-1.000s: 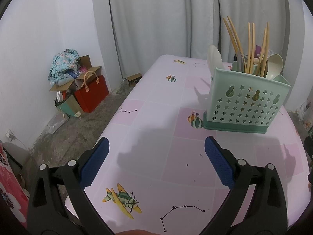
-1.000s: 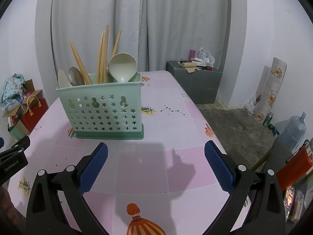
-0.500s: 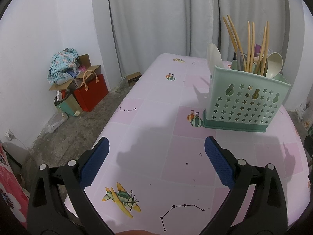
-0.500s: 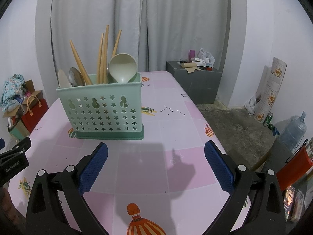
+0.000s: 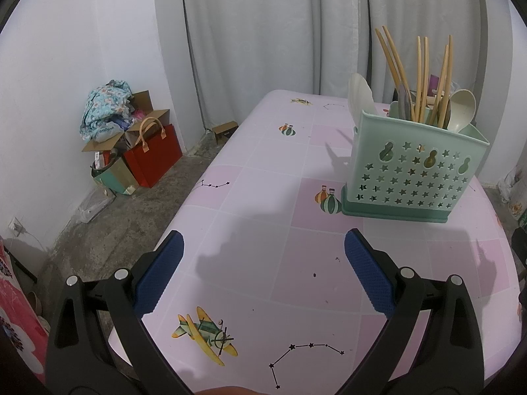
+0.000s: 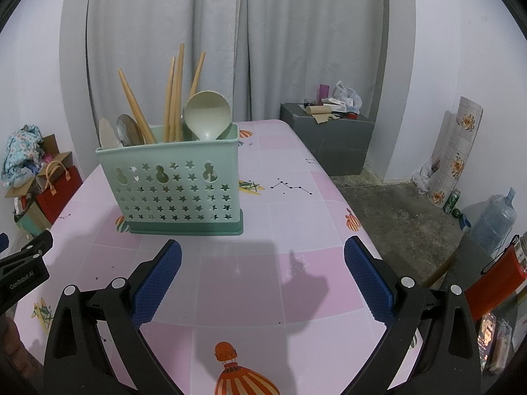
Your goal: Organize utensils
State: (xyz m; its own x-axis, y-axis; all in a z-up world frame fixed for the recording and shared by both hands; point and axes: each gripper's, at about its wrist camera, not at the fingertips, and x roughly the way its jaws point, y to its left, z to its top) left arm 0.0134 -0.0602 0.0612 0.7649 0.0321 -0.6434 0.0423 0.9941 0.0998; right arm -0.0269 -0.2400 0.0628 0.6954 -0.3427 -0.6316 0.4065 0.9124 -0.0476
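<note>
Both claws hung spread and empty over the desk [image 6: 296, 197]: left claw [image 5: 262, 276], right claw [image 6: 263, 279]. The caddy [image 6: 171, 181] stood ahead, holding chopsticks [image 6: 174, 98] and spoons [image 6: 207, 115]. These looked light, stiff and smooth, likely best pinched at the exposed upper ends

Left gripper [image 5: 263, 253]: jaws spread wide, nothing between them. Blue ribbed pads [image 5: 161, 273] face inward on black arms; both fingers angle forward and outward at about the same height. Its black body also shows at the left edge of the right wrist view, low and off to the side.

Right gripper [image 6: 263, 261]: jaws likewise wide apart, empty. Blue pads [image 6: 369, 276] face each other, black arms level. The two grippers sit side by side, apart, not touching.
</note>
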